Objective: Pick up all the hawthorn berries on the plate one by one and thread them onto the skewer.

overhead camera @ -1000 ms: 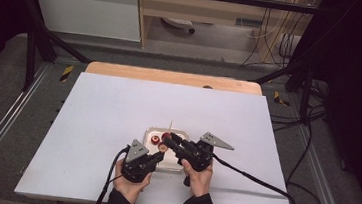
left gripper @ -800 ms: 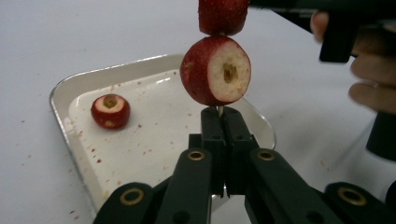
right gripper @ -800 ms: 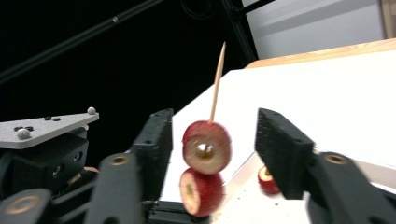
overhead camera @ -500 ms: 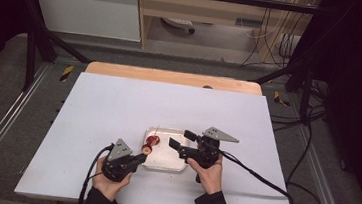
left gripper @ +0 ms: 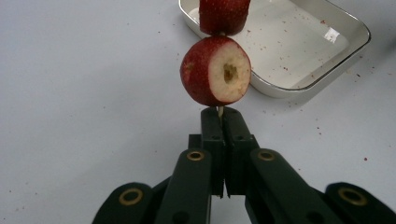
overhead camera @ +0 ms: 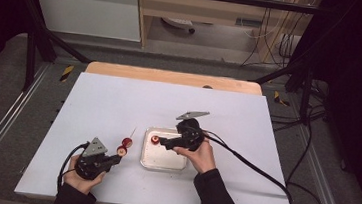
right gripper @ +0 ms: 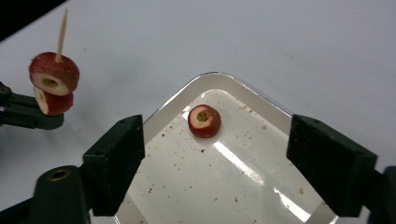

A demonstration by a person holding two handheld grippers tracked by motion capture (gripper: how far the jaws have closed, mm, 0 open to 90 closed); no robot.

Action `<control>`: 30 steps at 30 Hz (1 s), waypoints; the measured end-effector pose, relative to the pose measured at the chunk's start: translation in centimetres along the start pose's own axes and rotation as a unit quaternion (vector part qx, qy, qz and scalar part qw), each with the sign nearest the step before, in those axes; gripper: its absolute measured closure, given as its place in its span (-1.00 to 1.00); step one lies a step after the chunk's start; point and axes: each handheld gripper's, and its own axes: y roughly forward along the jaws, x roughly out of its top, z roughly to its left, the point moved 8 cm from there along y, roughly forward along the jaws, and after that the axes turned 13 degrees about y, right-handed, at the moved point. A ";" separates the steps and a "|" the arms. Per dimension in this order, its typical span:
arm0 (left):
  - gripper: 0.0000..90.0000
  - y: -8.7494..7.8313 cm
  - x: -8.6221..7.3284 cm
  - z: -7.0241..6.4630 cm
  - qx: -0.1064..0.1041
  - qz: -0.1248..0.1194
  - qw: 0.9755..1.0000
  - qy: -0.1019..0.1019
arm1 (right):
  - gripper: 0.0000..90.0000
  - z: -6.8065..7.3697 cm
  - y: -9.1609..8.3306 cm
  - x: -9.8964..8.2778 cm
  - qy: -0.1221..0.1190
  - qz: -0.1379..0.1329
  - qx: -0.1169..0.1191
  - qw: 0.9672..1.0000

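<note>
1. A shallow white tray (overhead camera: 164,163) sits on the pale table (overhead camera: 119,96), a little toward the person's side. Red crumbs dot its floor.
2. Inside the tray lies one loose red fruit piece (right gripper: 204,121) with a pale cored face, near the tray's far left corner as seen from above; it touches nothing else.
3. The right gripper (overhead camera: 161,141) hovers over the tray. Its jaws have just been opening and stand wide, well apart on either side of the loose piece, pressing on nothing.
4. The left gripper (overhead camera: 118,157) is left of the tray, off its edge. Its jaws are pressed tight on the butt end of a thin wooden skewer (right gripper: 61,30).
5. Two red fruit pieces (left gripper: 215,70) are threaded on that skewer, one above the other, just beyond the jaw tips. The skewer's bare point sticks out past them.
</note>
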 end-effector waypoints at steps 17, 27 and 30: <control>0.97 -0.1 -0.4 0.1 -0.001 0.010 1.000 0.003 | 0.00 1.0 6.0 0.9 -0.069 0.164 -0.041 0.983; 0.97 0.0 -0.4 0.1 -0.004 0.011 1.000 -0.001 | 0.21 0.9 7.3 1.0 -0.068 0.194 -0.039 0.978; 0.97 0.0 -0.4 0.1 -0.004 0.011 1.000 -0.002 | 0.25 0.7 7.4 0.8 -0.066 0.202 -0.042 0.976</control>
